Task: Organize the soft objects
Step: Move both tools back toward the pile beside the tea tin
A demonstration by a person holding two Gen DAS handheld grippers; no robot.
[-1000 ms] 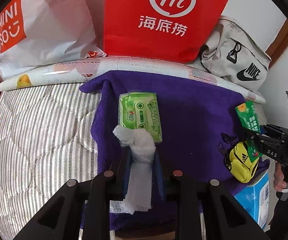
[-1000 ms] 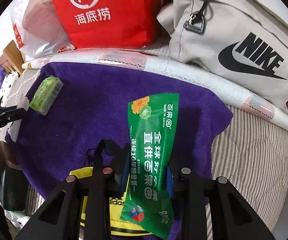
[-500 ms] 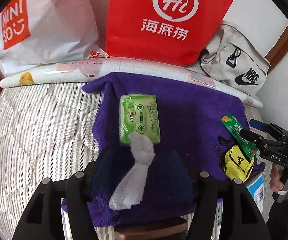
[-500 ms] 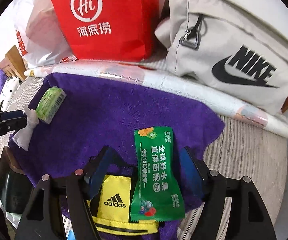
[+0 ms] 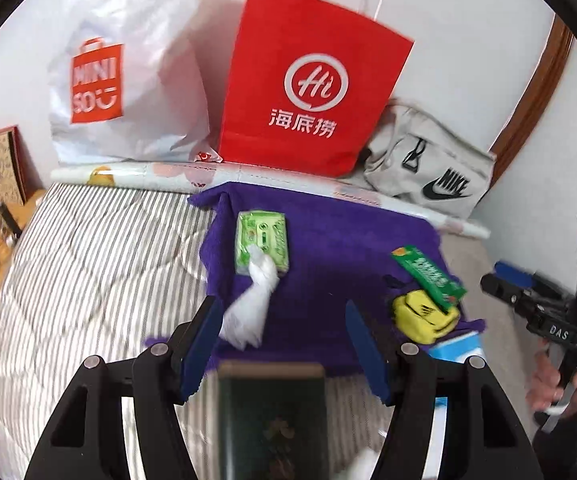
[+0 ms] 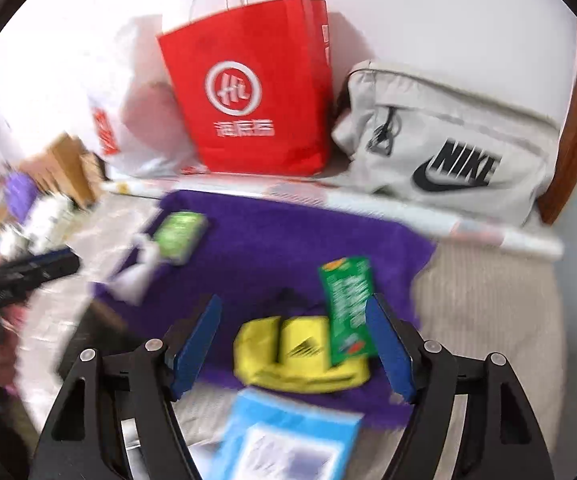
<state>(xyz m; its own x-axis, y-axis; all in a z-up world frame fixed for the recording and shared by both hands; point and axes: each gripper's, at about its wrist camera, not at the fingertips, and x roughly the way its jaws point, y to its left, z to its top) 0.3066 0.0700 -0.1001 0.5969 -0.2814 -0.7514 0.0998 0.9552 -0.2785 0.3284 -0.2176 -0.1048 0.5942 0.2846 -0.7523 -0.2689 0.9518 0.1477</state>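
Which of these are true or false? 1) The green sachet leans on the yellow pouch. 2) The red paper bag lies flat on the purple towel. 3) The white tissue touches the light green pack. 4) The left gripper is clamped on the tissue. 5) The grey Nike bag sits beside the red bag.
1) True: the green sachet rests partly on the yellow pouch.
2) False: the red paper bag stands upright behind the purple towel, against the wall.
3) True: the white tissue overlaps the light green pack.
4) False: the left gripper is open, with nothing between its pads.
5) True: the grey Nike bag sits right next to it.
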